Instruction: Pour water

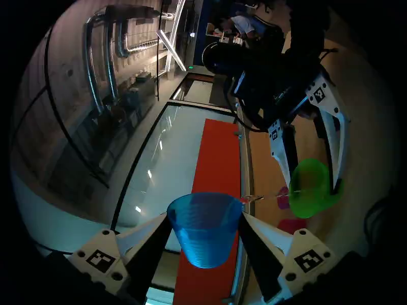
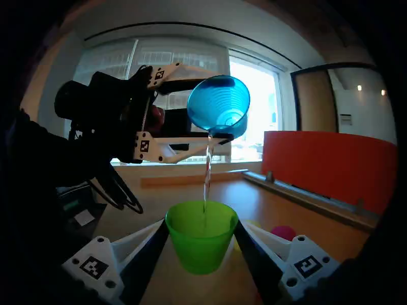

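Wooden tabletop [image 2: 285, 203] under both tools, bright window [image 2: 257, 96] behind.

Right gripper [image 2: 202, 226]: both fingers pinch a translucent green plastic cup [image 2: 202, 244], which sits upright and centred between the tips.

Above and ahead of it, the left gripper [image 2: 216, 107] clamps a translucent blue ribbed plastic cup [image 2: 219, 101] from both sides, tipped mouth-down toward the green one. Thin water stream [image 2: 206, 173] runs off the blue rim into the green mouth. Cups are apart, not touching.

Pink round object [image 2: 283, 232] on the table just past the right finger, partly hidden; can't tell what it is. Orange-red flat partition panel [image 2: 330, 162] further out on that side.

Water level in either cup unreadable. The hand behind the left gripper is just a dark mass.

Left gripper view shows the stream as a faint sideways thread. It adds a glass pane [image 1: 168, 162] and metal pipes [image 1: 96, 66] beyond the blue cup.
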### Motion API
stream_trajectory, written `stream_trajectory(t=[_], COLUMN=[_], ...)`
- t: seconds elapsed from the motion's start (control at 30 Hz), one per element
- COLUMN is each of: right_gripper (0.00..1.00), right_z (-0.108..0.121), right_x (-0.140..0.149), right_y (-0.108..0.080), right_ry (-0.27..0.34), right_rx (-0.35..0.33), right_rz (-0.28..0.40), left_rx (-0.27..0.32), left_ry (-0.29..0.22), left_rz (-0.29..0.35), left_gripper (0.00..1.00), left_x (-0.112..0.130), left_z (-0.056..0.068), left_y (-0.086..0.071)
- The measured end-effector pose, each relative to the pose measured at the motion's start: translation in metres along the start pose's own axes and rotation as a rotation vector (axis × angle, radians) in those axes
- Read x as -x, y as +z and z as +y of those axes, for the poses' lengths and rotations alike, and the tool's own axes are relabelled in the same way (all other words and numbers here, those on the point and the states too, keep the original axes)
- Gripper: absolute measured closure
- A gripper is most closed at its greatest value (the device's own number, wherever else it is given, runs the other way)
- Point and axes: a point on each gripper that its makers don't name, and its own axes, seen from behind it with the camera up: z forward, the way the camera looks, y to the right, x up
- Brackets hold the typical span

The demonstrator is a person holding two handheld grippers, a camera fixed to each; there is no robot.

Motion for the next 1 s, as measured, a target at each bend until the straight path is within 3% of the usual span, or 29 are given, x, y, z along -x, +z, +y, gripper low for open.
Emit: stream_trajectory(t=[0.67,1.0], right_gripper=[0.09,0.09], right_z=[0.0020,0.0030], right_x=[0.0000,-0.0007], right_y=[0.0002,-0.0008], right_ry=[0.001,0.000], right_rx=[0.004,0.006], right_rz=[0.004,0.008], left_rx=[0.003,0.001], left_ry=[0.060,0.100], left_rz=[-0.001,0.002], left_gripper=[0.14,0.14], left_x=[-0.0027,-0.0062], left_z=[0.0020,-0.0045], left_y=[0.0019,0.0014])
